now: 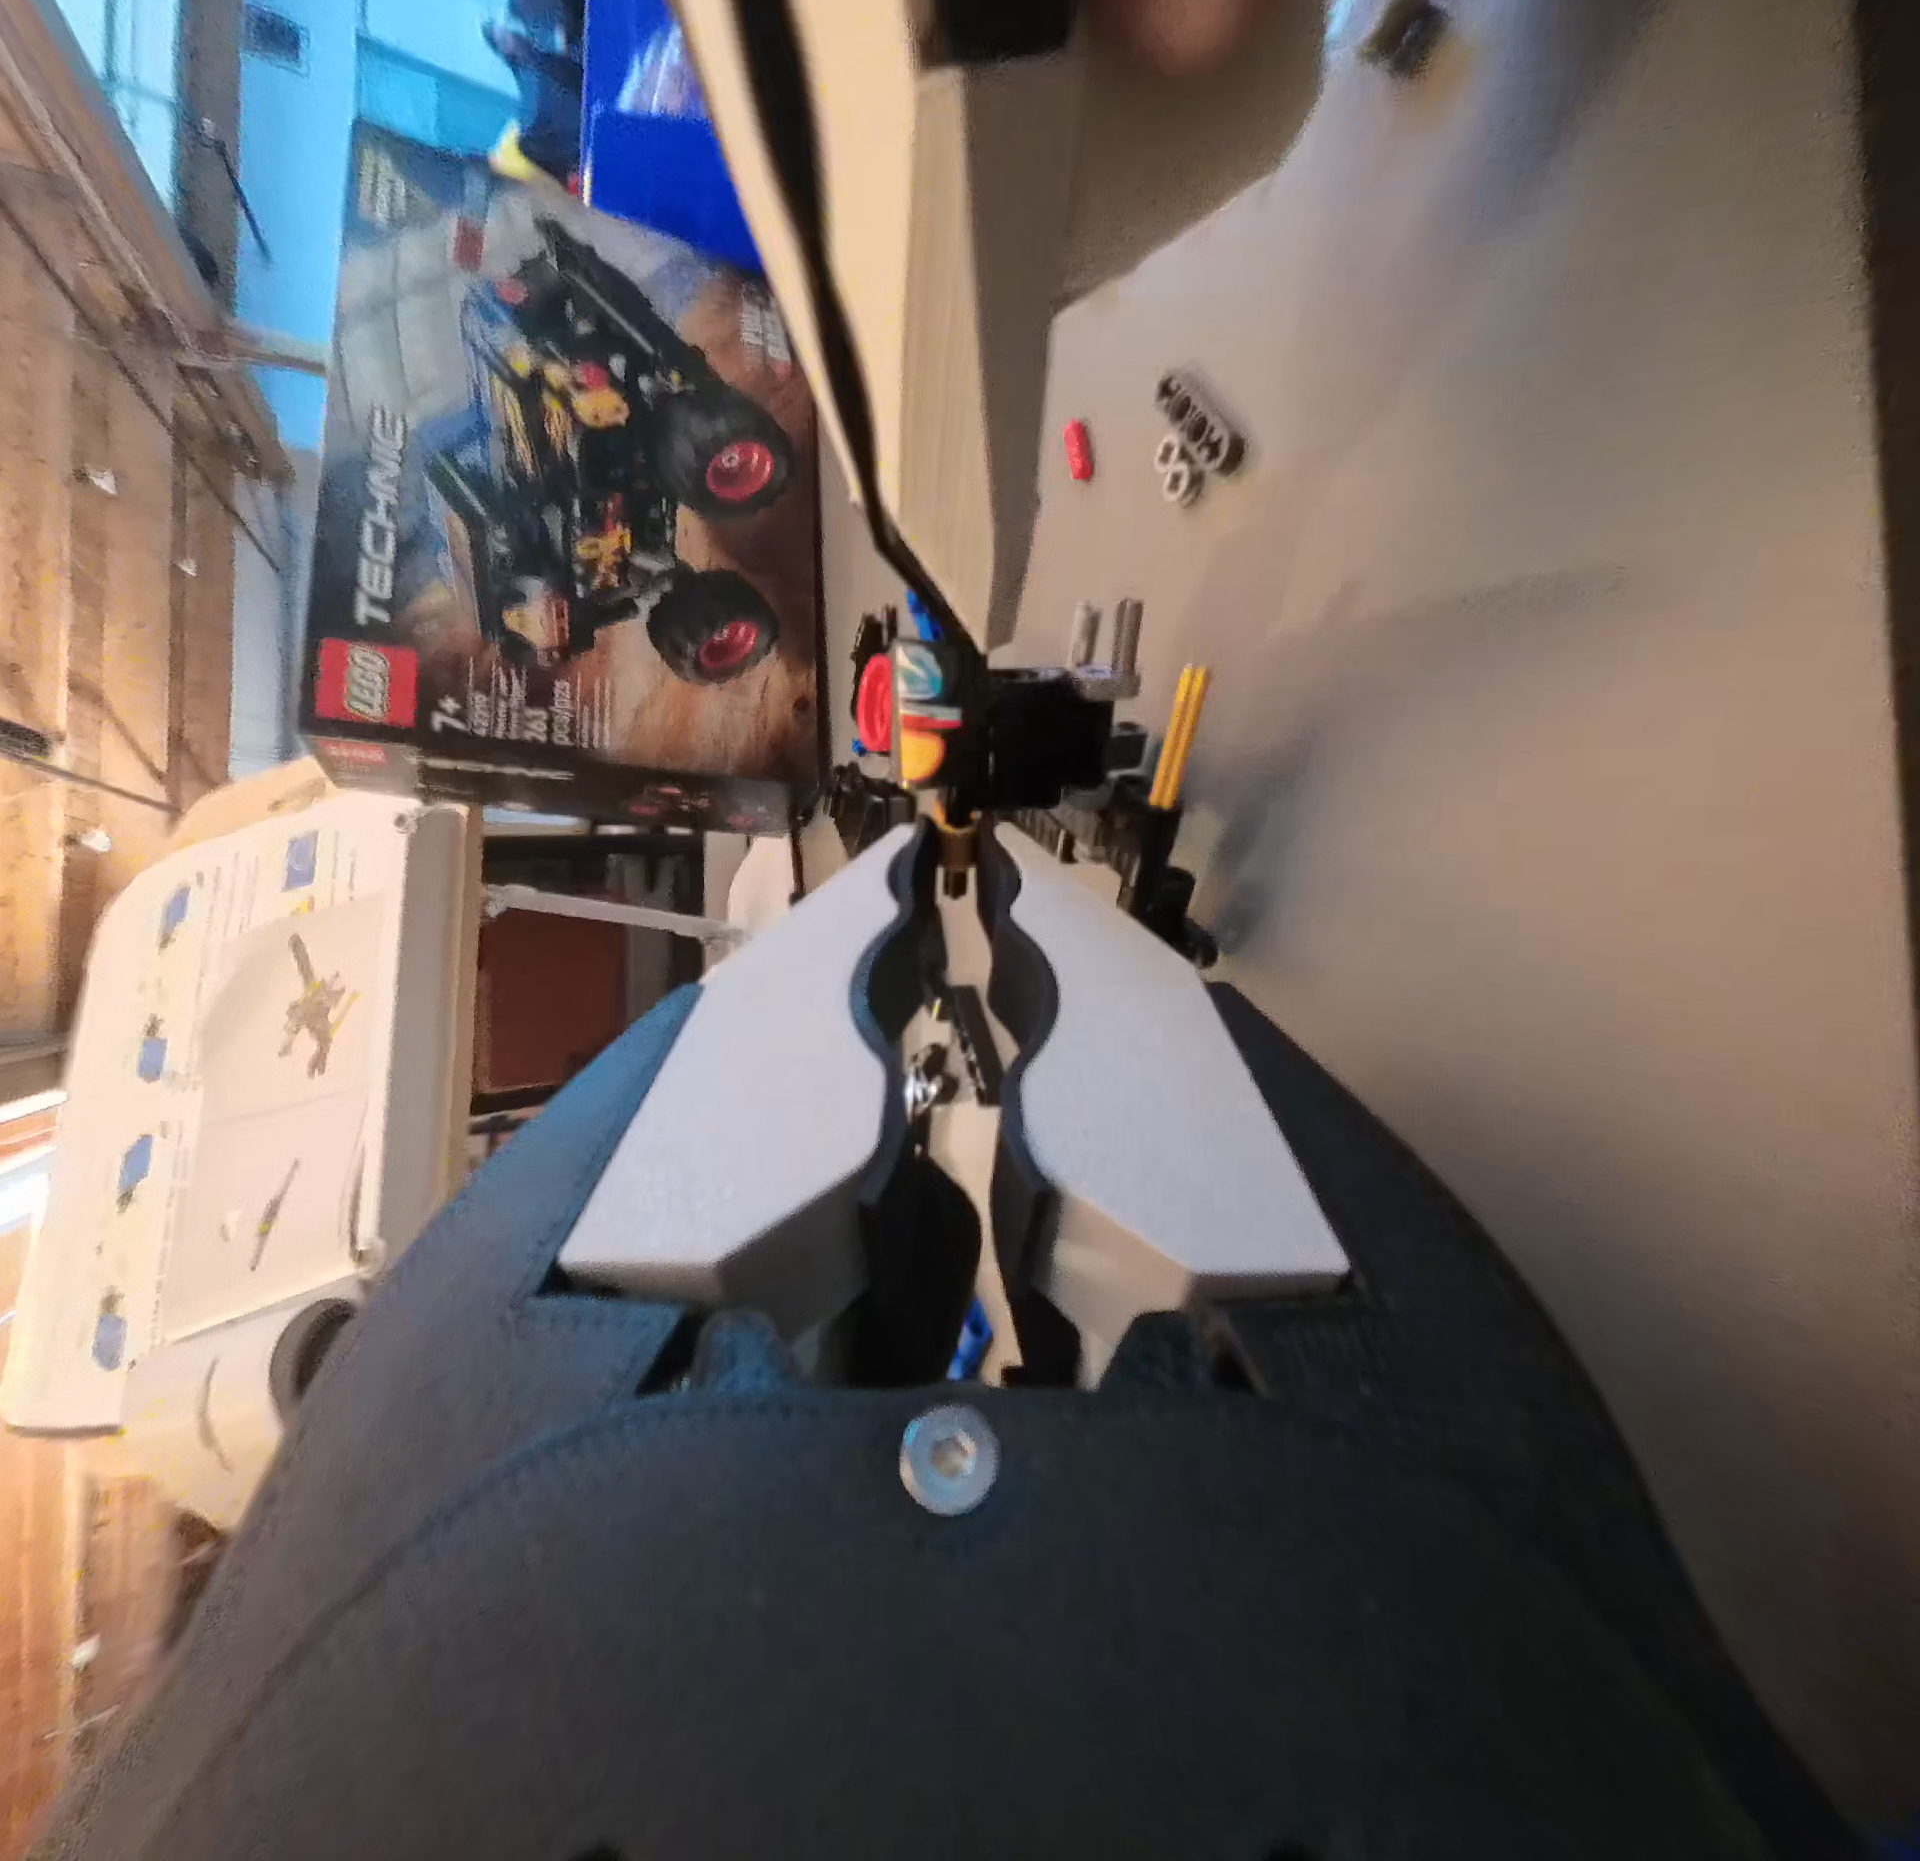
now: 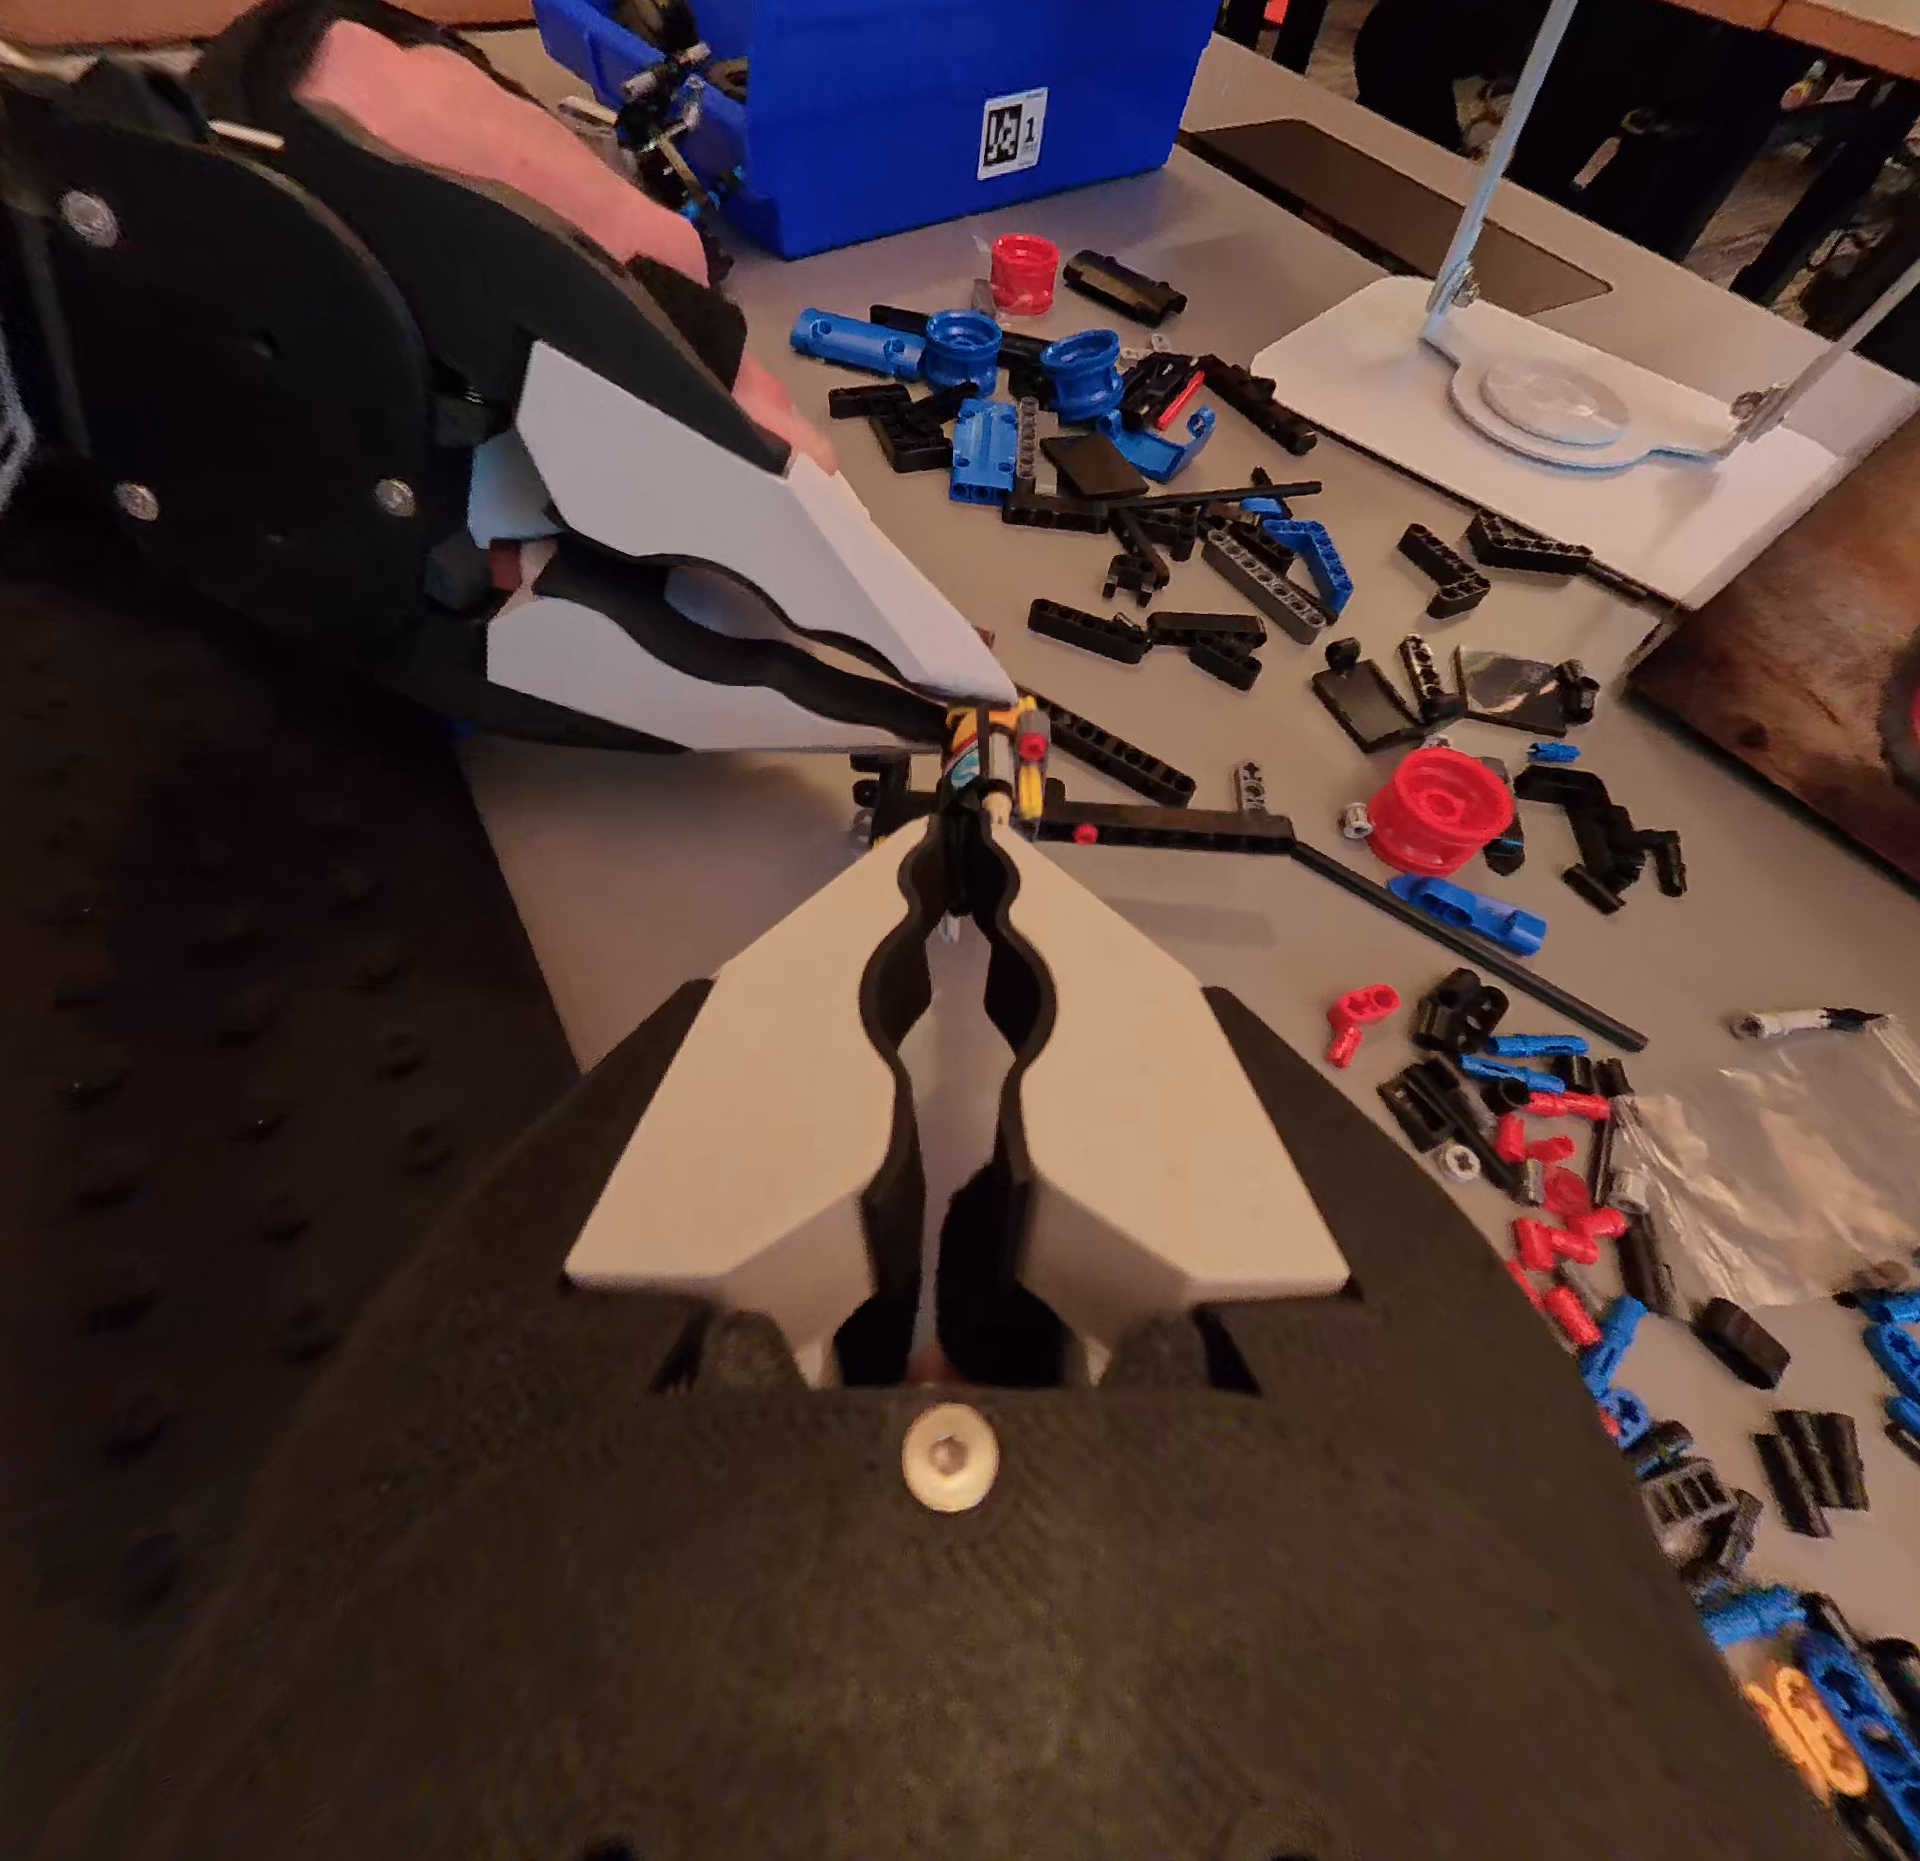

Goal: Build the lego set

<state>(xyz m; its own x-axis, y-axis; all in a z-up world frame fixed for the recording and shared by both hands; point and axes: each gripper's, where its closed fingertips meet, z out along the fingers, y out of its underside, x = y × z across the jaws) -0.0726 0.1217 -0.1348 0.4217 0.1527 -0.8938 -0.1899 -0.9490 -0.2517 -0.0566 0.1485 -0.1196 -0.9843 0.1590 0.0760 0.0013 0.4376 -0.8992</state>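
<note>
While it sits low over the grey desk, the part-built model looks light, rigid yet prone to popping apart, so both the left claw and right claw, pinched on it, should grip its stiff black beams.

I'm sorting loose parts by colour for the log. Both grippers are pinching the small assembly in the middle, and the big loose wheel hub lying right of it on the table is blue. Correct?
Not quite: that hub is red, as the right wrist view shows. The rest holds: the left gripper and the right gripper both pinch the assembly in the middle of the table.
</note>
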